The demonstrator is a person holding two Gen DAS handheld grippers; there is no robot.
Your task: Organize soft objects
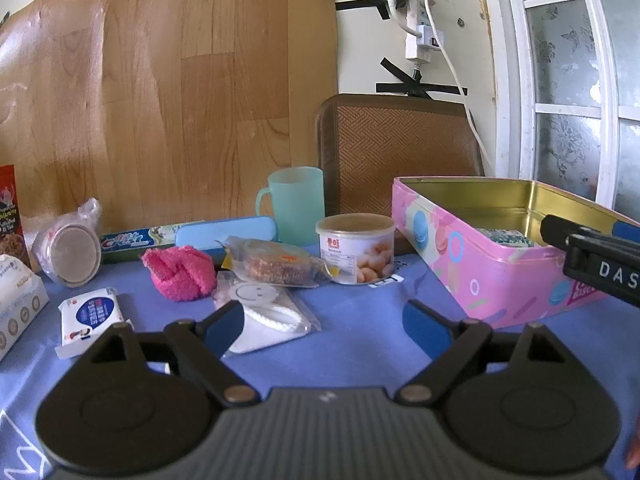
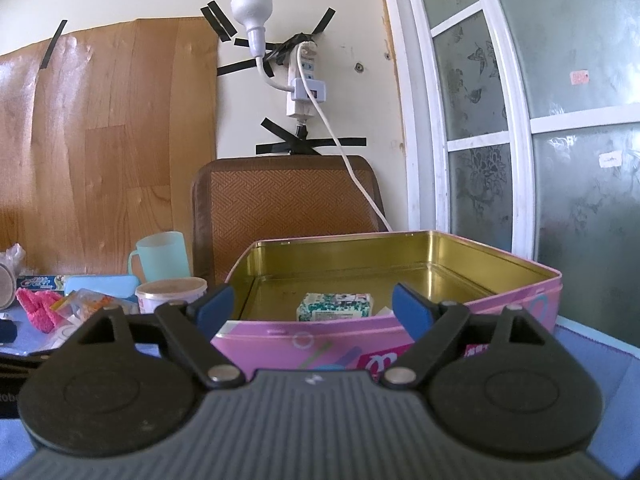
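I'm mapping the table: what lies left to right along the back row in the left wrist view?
Plastic-wrapped jar → toothpaste box → blue case → green mug → snack can → pink tin.

A counter (image 1: pixel 360 344) draped in a blue cloth is carrying a spread of household goods. A pink tin (image 1: pixel 480 264) is standing open at the right, a small packet (image 2: pixel 335 306) lying inside it. Beside the tin, a snack can (image 1: pixel 355 254) and a green mug (image 1: pixel 294 204) are sitting upright. A pink fuzzy sock (image 1: pixel 180 274), a wrapped cake (image 1: pixel 276 266), a bagged mask (image 1: pixel 264 312), a tissue pack (image 1: pixel 92 314), a toothpaste box (image 1: pixel 136 240) and a blue case (image 1: pixel 226 232) are lying toward the left.
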